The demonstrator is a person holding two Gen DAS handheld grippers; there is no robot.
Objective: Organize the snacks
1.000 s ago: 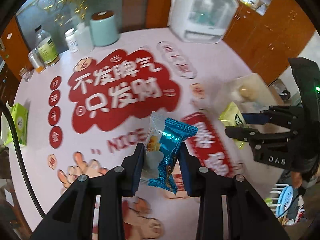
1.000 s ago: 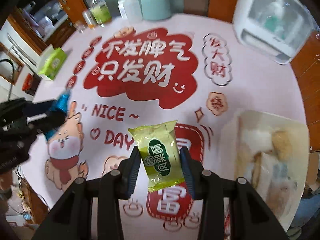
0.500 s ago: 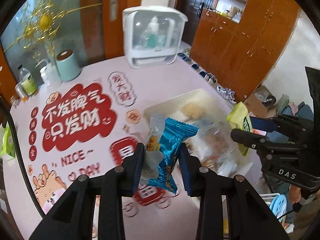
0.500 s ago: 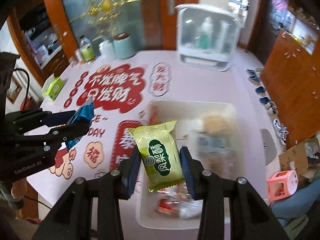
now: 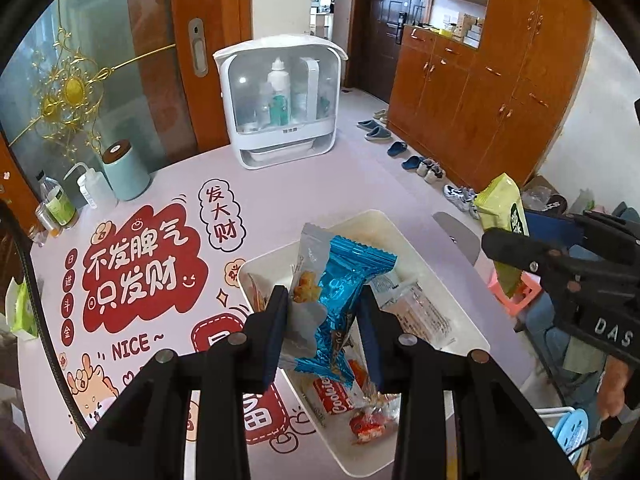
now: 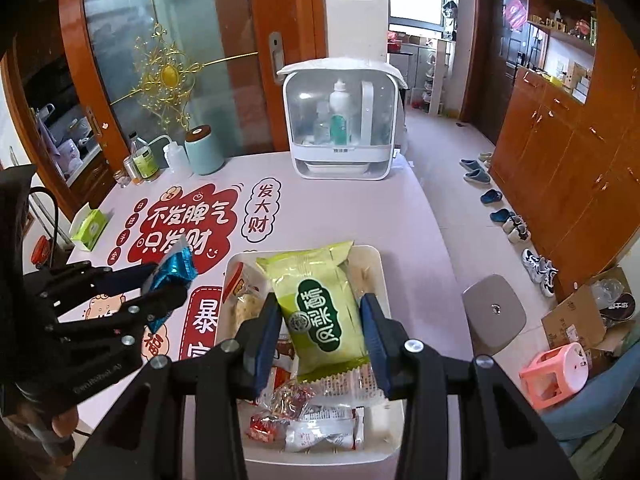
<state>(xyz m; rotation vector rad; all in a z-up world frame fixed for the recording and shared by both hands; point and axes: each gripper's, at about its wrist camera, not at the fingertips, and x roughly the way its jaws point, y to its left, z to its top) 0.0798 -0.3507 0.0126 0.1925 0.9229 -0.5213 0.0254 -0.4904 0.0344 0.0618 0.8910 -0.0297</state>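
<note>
While above tray (image 6: 384, 268), both tongs clamping snacks.

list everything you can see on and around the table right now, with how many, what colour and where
blue snack packet: one, blue and silver, between left fingers, over the tray
green snack packet: one, yellow-green, between right fingers, over the tray
tray: one, cream, near right table edge, holding several wrapped snacks
cookie packet: one, red, in the tray
storage cabinet: one, white, far table edge, bottles inside
canister: one, pale teal, far left of table
squeeze bottle: one, white, beside canister
tissue box: one, green, left table edge
stool: one, pink, floor at right
left gripper: shut on blue packet
right gripper: shut on green packet
</note>
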